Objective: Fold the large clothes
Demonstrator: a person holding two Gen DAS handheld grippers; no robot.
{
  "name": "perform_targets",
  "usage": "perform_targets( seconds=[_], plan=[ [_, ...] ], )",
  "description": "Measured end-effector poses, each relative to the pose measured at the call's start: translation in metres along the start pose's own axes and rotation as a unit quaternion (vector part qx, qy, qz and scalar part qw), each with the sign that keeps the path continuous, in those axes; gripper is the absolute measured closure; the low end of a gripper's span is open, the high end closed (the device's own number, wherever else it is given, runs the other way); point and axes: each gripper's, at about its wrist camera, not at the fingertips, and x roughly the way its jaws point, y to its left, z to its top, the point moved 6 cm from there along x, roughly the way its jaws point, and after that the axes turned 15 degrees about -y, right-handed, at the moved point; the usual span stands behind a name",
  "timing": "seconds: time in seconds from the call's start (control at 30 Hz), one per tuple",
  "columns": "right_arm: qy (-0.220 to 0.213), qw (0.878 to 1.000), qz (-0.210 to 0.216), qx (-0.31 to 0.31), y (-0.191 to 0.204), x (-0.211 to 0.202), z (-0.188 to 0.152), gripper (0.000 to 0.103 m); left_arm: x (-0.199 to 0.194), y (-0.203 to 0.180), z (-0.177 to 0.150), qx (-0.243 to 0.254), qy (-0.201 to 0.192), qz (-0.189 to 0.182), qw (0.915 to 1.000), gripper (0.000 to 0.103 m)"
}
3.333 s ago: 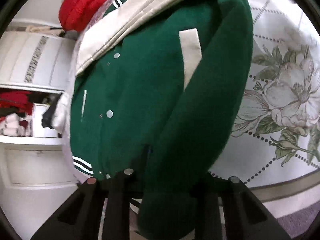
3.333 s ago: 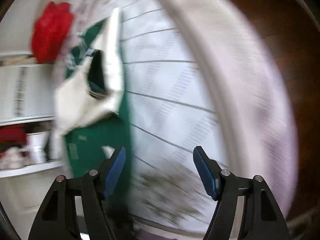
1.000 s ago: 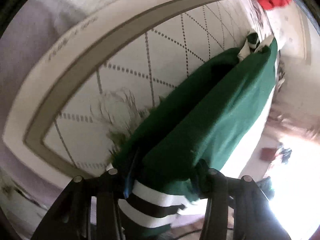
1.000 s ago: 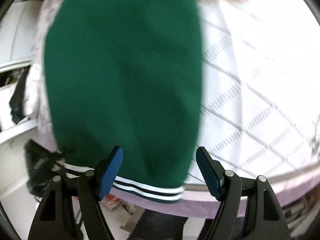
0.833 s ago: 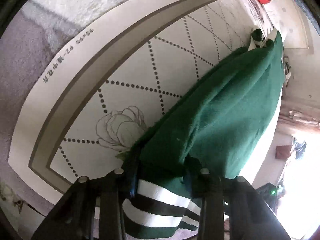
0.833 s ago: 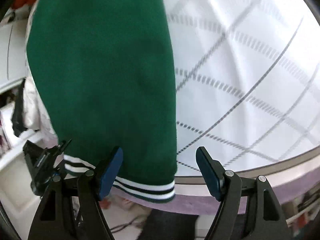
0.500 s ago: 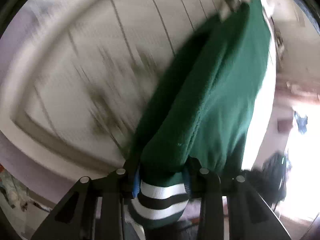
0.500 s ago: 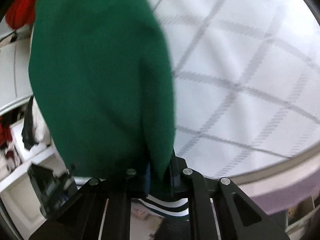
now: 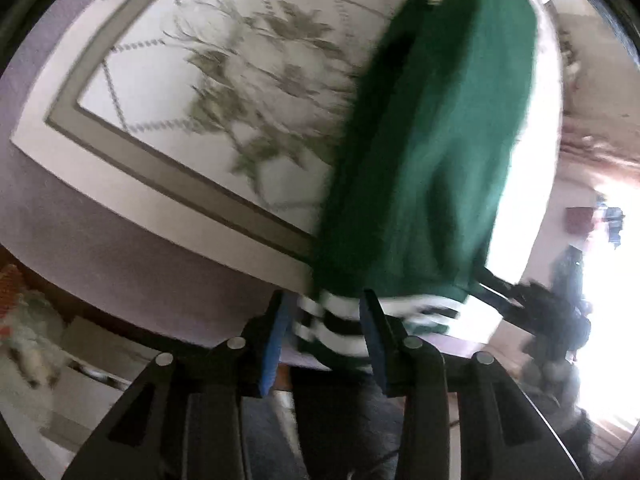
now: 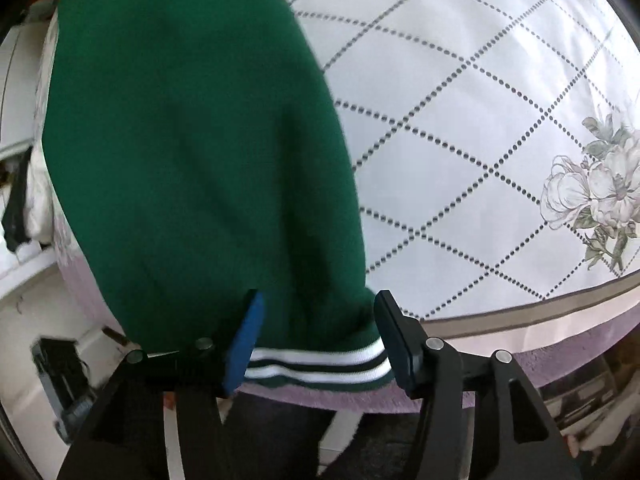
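The right gripper [image 10: 318,330] stands parted astride the green jacket's [image 10: 192,140] striped hem [image 10: 316,362] on the bedspread [image 10: 480,140].

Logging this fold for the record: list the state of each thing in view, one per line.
green varsity jacket: lying on the bed, back side up, striped hem at the near edge.
left gripper: open, fingers either side of the striped hem, not clamped.
right gripper: open, fingers straddling the hem.
floral bedspread: spread flat under the jacket.
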Motion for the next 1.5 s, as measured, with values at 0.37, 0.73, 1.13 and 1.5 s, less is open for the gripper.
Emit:
perform_targets(
  seconds=[0.37,0.73,1.13,1.5],
  plan=[
    [-0.078,0.997,-0.007,-0.021,0.029,-0.059,0.071,0.043,-0.046,-0.121,0.153,0.132,-0.150,0.017,0.9797,0.069],
    [-0.235,0.971,0.049,-0.020,0.135,-0.090,0.325,0.056,0.056,-0.232,0.382,0.195,-0.219,0.069,0.9535,0.066],
    [-0.187,0.980,-0.011,-0.063,0.153,-0.005,0.433,0.103,0.090,-0.207,0.409,0.215,-0.208,0.106,0.9484,0.054],
    [-0.167,0.977,0.021,-0.129,0.121,-0.081,0.263,0.098,-0.022,-0.151,0.276,0.154,-0.224,0.045,0.9612,0.053]
  ],
)
